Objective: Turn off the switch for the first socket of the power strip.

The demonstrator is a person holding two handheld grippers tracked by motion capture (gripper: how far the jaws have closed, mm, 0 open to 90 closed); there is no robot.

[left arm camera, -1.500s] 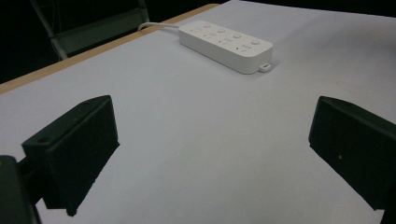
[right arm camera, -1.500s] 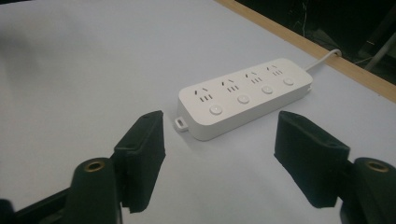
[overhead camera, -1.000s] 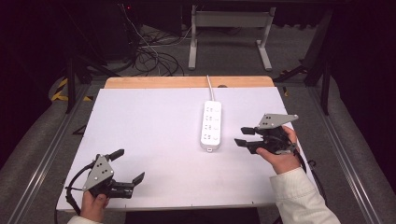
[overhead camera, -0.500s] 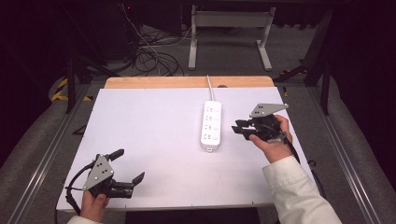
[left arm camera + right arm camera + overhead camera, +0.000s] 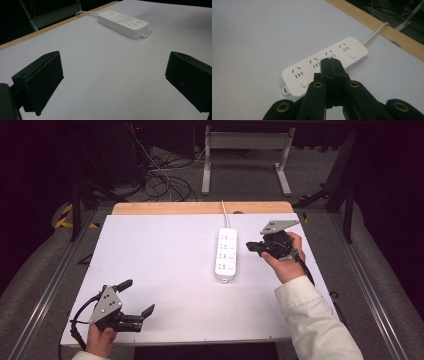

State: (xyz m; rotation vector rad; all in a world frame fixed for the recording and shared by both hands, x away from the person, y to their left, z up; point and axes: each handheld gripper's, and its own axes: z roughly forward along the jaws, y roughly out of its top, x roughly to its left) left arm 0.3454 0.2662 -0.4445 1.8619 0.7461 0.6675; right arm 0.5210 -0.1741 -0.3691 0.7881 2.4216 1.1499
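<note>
Table (image 5: 165,250) comes first: a white sheet over a wooden board whose bare edge shows along the far side. On it, right of centre and toward the far edge, lies a white power strip (image 5: 226,253), flat and face up, its long axis running away from the person, its cord (image 5: 224,213) leaving over the wooden edge. It has a row of sockets, each with a round button (image 5: 304,83) beside it.

The strip looks like a rigid, smooth plastic bar, fairly light, likely to skate on the sheet if pushed from one side. The narrow width across its long sides seems the natural place to pinch it; the cord would drag against any pull toward the person.

The right gripper (image 5: 254,247) hovers just beside the strip's right edge, jaws pressed together on nothing, tips aimed over the middle sockets in the right gripper view. The left gripper (image 5: 137,297) sits at the near left corner, well apart from the strip, jaws spread wide and empty.
</note>
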